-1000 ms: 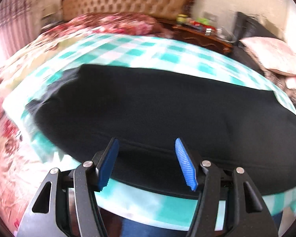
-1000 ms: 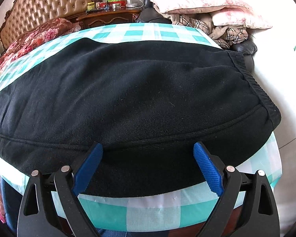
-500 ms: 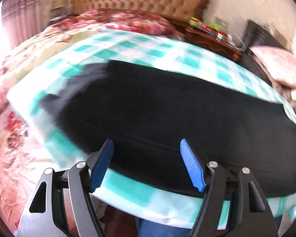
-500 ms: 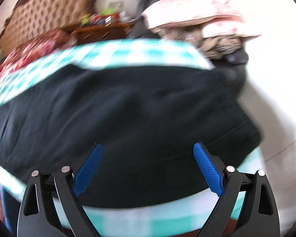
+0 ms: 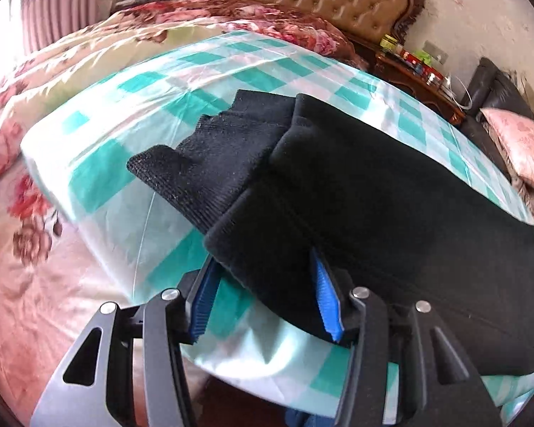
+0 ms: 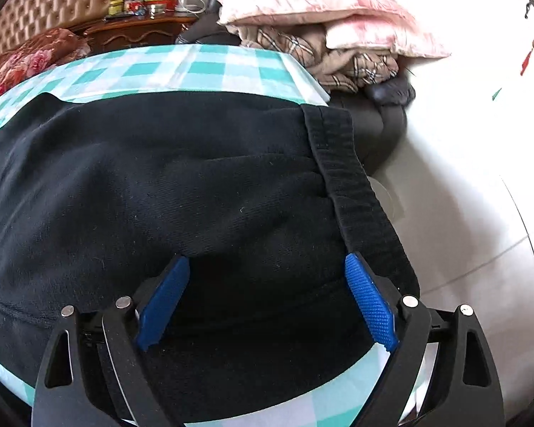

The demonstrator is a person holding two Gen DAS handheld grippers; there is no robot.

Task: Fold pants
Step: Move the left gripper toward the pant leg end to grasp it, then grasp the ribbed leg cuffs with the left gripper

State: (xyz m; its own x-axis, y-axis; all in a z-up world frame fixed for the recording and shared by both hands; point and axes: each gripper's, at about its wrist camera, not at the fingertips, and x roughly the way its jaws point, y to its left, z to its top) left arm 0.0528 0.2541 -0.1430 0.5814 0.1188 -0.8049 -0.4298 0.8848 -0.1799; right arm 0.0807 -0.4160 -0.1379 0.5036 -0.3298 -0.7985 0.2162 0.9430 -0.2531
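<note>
While closing, straddles the near edge of the pants [image 5: 373, 195] with the left tool [image 5: 263, 259]: black fabric between the blue pads, not yet pinched as far as can be seen. Sits just behind the ribbed cuffs [image 5: 203, 167], most likely so that both leg ends come up together when lifted. Shows those cuffs stacked a little askew, the lower one poking out further left.

Lies flat on the cloth-covered bench [image 5: 106, 220], long axis running left to right along its near edge, cuffs pointing left toward the bed [image 5: 35, 284], waist pointing right. Looks already halved lengthwise, one leg laid on the other, judging by the doubled cuffs.

Further right, hangs the right tool [image 6: 267, 259] spread wide and unclenched over the seat, right pad just beside the waistband [image 6: 352, 185], gripping nothing. Seems placed there to take the waist end, or to pin it, so that the fabric stays taut and square while the legs travel over. Lets the waistband droop slightly past the bench's right end.
</note>
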